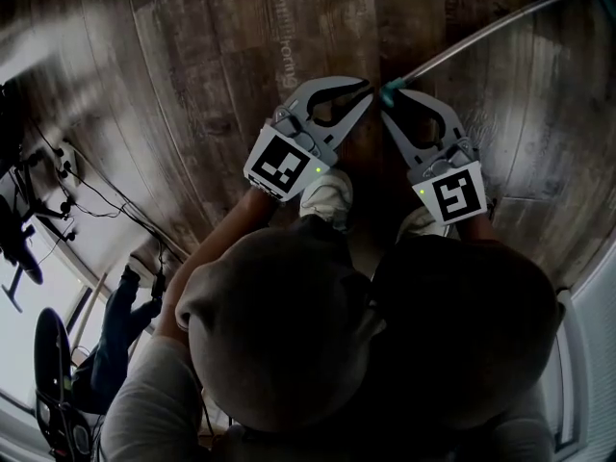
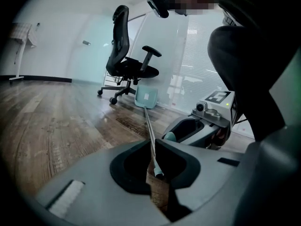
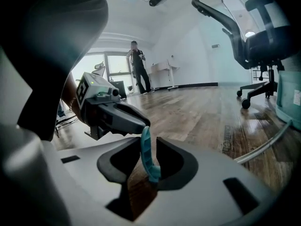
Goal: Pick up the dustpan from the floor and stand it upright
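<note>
Overhead: left gripper [image 1: 358, 96] and right gripper [image 1: 397, 112] meet tip to tip at the near end of the dustpan handle [image 1: 481, 35], which slants away across the wood floor [image 1: 192, 85].

Left gripper view: jaws pinched narrow on the metal shaft [image 2: 149, 131]. The teal pan [image 2: 146, 98] lies at the handle's far end, on the floor just beside the office chair [image 2: 127, 65].

Right gripper view: jaws closed on the teal hanging loop [image 3: 146, 157] at the handle's end.

Probably light and stiff, but pan-heavy. The smooth tube may twist or slip. A hold further down the shaft, nearer the pan, looks steadier.
</note>
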`<state>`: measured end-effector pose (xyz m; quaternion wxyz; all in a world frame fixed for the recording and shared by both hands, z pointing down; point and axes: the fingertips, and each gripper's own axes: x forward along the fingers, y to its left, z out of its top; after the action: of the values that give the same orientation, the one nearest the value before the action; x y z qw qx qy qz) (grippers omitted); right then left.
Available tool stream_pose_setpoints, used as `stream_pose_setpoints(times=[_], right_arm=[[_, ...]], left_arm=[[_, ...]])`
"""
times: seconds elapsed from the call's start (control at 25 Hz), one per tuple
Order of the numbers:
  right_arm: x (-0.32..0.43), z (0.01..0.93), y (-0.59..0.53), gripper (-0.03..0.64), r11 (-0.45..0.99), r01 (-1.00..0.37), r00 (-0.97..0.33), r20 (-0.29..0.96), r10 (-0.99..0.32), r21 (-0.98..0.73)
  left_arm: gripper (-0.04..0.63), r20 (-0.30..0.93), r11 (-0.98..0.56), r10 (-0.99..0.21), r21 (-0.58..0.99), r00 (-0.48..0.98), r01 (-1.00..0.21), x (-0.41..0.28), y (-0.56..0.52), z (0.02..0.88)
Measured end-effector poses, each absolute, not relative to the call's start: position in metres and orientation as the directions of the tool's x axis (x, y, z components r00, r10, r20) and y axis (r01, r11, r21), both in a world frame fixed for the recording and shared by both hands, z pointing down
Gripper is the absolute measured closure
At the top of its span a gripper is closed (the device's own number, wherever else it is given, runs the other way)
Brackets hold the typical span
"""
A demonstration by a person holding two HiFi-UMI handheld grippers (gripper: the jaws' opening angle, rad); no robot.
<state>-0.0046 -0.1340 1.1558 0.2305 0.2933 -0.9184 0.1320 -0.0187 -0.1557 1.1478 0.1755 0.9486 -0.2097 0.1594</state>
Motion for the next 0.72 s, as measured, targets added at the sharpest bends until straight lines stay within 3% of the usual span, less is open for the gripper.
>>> stream_pose_setpoints(times=[0.12, 0.72], right_arm=[[-0.008, 1.157, -0.133, 0.554, 0.803, -0.587, -0.729, 0.498, -0.469, -0.103], [-0.009, 1.090, -0.159, 0.558, 0.764, -0.619, -0.751, 0.424, -0.506, -0.184]], left_arm=[[0.571, 0.377, -0.859, -0.324, 0.267, 0.867, -0.437, -0.013, -0.154, 1.150], [0.581, 0.378, -0.863, -0.338, 0.242, 0.862, -0.444, -0.008, -0.183, 1.095]])
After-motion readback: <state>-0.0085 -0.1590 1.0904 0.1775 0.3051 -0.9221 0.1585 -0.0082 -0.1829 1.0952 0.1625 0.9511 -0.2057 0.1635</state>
